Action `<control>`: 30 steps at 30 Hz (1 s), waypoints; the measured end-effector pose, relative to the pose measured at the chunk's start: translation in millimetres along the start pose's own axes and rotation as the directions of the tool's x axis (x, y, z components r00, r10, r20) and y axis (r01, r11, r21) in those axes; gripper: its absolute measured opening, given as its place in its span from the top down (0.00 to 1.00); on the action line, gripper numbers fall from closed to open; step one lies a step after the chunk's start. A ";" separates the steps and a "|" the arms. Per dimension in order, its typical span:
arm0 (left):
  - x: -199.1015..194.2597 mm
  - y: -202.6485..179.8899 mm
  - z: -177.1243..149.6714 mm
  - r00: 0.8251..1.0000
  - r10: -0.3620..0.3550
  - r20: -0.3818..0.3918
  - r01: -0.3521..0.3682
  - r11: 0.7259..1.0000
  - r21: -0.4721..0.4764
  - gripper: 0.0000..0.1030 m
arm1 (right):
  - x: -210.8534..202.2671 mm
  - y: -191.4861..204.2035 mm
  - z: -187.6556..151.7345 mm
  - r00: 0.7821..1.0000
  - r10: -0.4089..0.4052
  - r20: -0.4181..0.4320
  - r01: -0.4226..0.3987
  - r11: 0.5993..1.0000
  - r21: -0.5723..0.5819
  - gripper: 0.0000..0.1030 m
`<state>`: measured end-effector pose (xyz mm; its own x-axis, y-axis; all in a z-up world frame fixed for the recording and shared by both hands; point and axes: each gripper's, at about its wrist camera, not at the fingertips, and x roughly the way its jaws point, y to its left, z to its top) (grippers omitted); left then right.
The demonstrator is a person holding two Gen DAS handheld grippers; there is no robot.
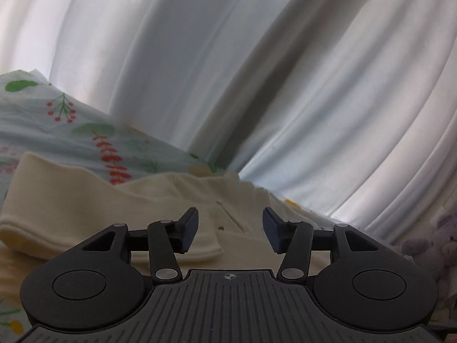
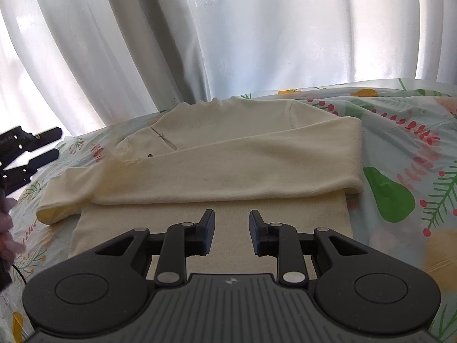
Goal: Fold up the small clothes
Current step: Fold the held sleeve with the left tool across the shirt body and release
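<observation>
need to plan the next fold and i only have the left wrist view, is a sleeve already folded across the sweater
Observer: Yes, the right wrist view shows one sleeve lying across the cream sweater.
Operator: where does its cuff end
Observer: At the left edge, overhanging onto the floral sheet.
Operator: right gripper holding anything
Observer: No, the right gripper is empty, fingers apart above the sweater's lower part.
</observation>
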<state>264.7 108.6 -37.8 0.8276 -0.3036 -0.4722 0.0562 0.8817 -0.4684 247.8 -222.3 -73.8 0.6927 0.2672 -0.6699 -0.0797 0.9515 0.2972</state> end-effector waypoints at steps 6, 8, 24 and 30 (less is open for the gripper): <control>-0.2 29.5 -19.1 0.987 0.143 -0.073 -0.144 0.990 -0.011 0.39 | 22.3 8.5 16.9 0.981 0.174 -0.084 -0.169 0.984 0.058 0.75; -3.9 36.9 -21.6 0.983 0.171 -0.066 -0.172 0.985 -0.016 0.38 | 38.6 21.4 22.8 0.960 0.249 -0.124 -0.242 0.968 0.070 0.75; -19.9 71.1 -29.5 0.940 0.333 -0.070 -0.337 0.939 -0.059 0.23 | 163.5 119.2 48.5 0.941 0.255 -0.224 -0.267 0.963 -0.023 0.75; -18.6 79.2 -29.0 0.935 0.346 -0.082 -0.353 0.932 -0.089 0.23 | 170.5 123.7 51.8 0.946 0.248 -0.210 -0.253 0.968 0.004 0.90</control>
<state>237.5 173.6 -87.8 0.7470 -0.0086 -0.6648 -0.2889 0.8964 -0.3362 393.2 -66.9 -116.0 0.4853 0.5205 -0.7026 -0.2493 0.8525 0.4594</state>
